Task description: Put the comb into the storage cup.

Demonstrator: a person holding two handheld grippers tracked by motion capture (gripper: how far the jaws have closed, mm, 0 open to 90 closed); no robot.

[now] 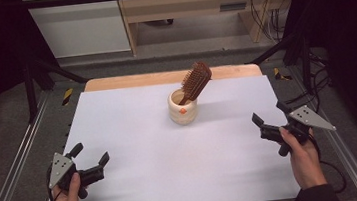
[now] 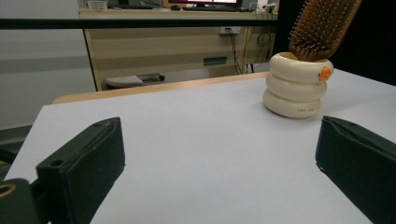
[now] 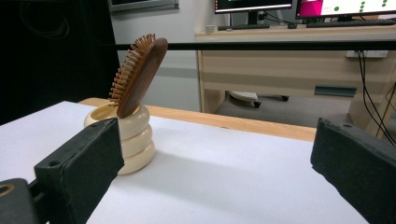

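Hairbrush (image 1: 197, 80) of brown wood stands with its handle down inside a cream holder (image 1: 183, 107) made like three stacked rings, with a small orange mark on the upper ring. The holder sits on the white tabletop (image 1: 136, 150) a little past the middle, closer to the far edge than to the near one. The brush head leans toward the far right corner and rises well above the rim; in the left gripper view the bristles (image 2: 322, 23) face the camera.

The left claw (image 1: 88, 161) is held near the near left corner, its jaws wide apart and holding nothing. The right claw (image 1: 268, 116) is near the right edge, also wide open and empty. Both are well apart from the holder, and both seem to point toward it.

What could go wrong from here, in my judgement: the brush is tall and tilted, so its weight sits to one side of the holder. If one claw pulls the head sideways instead of along the handle, the handle may press on the rim and tip the holder over. The holder looks smooth and rounded, so a claw closing on it could slip between the rings. It may be safer to steady the holder with one claw while the other lifts the brush along its own lean.
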